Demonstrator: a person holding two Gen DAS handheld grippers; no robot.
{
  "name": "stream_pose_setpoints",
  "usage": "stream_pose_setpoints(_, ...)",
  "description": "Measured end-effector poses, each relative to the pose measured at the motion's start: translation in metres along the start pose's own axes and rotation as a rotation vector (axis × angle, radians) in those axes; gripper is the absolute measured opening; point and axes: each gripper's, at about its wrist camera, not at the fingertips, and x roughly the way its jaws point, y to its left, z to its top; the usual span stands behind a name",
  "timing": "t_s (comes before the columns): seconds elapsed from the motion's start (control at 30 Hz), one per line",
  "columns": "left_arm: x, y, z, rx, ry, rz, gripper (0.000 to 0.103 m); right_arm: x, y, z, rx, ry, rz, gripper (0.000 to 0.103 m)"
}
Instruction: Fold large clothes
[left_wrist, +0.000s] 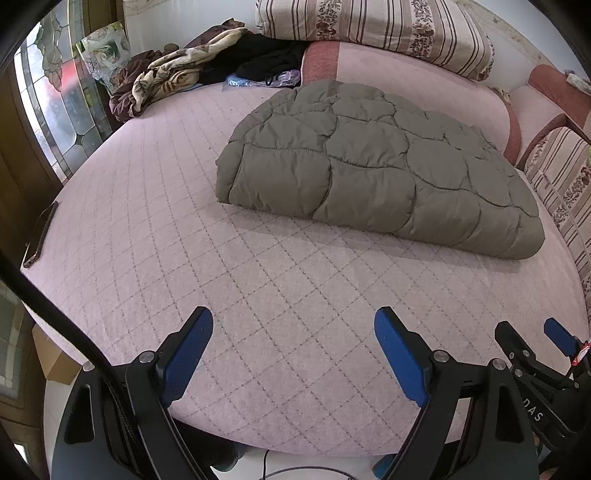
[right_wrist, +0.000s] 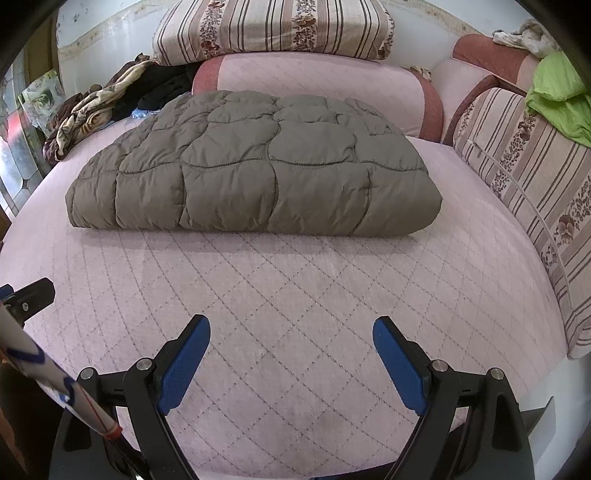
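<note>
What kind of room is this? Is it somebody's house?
Most likely a room in a home, a living room or bedroom. A folded olive quilted jacket lies on a pink quilted cushion seat, striped floral pillows are stacked behind it, and a crumpled blanket sits beside a patterned glass window.

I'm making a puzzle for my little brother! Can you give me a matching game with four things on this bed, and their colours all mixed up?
Things:
1. folded puffy coat
2. cloth on the striped cushion at the right
3. quilted bed cover
4. gripper finger pads

Colours:
A. blue
B. pale pink
C. olive grey-green
D. bright green

Right pairs: 1-C, 2-D, 3-B, 4-A.
</note>
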Motion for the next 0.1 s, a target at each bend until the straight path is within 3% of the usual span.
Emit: stream_pose_setpoints(0.1, 0.0022, -0.0021, -0.0013, 0.016, 0.006, 0.012, 0.088, 0.0007, -0.0013, 0.0001, 0.0, 0.002, -0.006, 0.092)
